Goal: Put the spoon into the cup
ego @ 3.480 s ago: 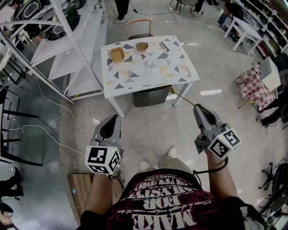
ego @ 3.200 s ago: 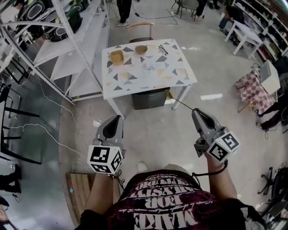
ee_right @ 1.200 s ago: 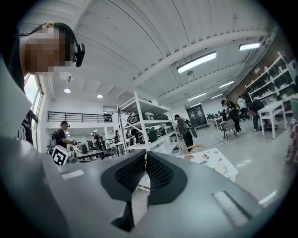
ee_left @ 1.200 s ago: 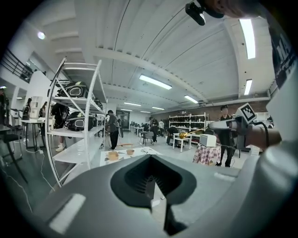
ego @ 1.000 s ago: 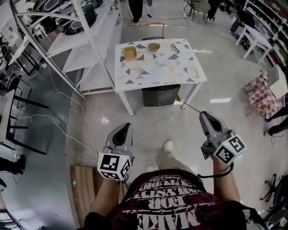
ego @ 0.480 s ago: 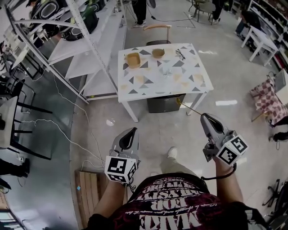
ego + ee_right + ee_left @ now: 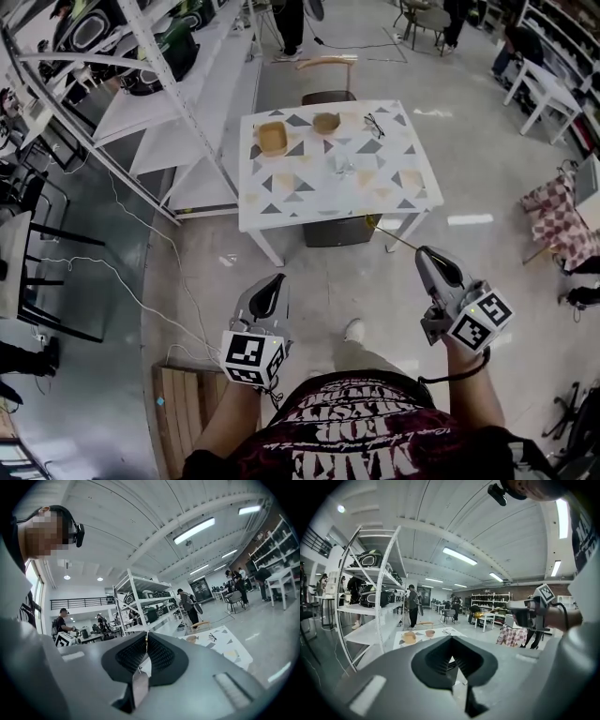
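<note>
The fingers of your right gripper point(image 7: 427, 255) pinch the gold spoon point(image 7: 394, 236), its bowl jutting ahead of them, those of your left gripper point(image 7: 274, 282) are pressed together empty, and the cup point(image 7: 345, 168) stands on the tabletop point(image 7: 281, 192) well beyond both.

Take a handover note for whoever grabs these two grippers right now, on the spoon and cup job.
Left gripper: shut, empty, held low in front of the person.
Right gripper: shut on the spoon, which points ahead toward the table.
The cup seems to be the clear item mid-table; it is too small to be sure.
Done: spoon in hand.
Left: the person stands well short of the table, so step up to it, lower the spoon into the cup and let go.
</note>
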Motion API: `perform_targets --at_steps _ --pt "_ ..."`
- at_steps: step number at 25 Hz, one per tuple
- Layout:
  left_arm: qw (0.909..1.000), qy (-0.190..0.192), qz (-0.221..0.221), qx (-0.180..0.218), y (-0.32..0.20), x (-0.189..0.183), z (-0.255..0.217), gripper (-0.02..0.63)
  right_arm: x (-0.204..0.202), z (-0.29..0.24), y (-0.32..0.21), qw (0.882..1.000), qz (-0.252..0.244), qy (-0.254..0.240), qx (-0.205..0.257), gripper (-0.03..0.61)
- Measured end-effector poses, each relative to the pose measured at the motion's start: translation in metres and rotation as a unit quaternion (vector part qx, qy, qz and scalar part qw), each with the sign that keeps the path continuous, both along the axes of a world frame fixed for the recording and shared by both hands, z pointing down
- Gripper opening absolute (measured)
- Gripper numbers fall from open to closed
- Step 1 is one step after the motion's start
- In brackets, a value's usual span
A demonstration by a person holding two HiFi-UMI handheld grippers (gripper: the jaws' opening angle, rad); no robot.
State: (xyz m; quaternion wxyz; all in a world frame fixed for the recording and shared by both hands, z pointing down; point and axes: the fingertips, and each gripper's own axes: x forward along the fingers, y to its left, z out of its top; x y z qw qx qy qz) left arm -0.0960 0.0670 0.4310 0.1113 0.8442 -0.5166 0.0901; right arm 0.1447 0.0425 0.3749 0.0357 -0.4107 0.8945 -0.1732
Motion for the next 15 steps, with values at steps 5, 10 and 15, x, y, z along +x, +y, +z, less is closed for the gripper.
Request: perform_targets --at_steps 5,10,15 --pt "1.0000 0.000 0.008 0.003 -0.029 0.019 -0.003 0.000 0.022 0.000 -0.022 1.000 0.013 -0.005 -0.002 0.034" --pt "0.9998 0.003 0.019 0.006 -0.058 0.045 -0.009 0.000 0.033 0.005 -0.041 1.000 0.006 -0.010 -0.008 0.035" --pt "0.9999 0.006 0.013 0.010 -0.083 0.061 -0.015 0.000 0.041 0.006 -0.068 1.000 -0.009 -0.013 -0.011 0.035"
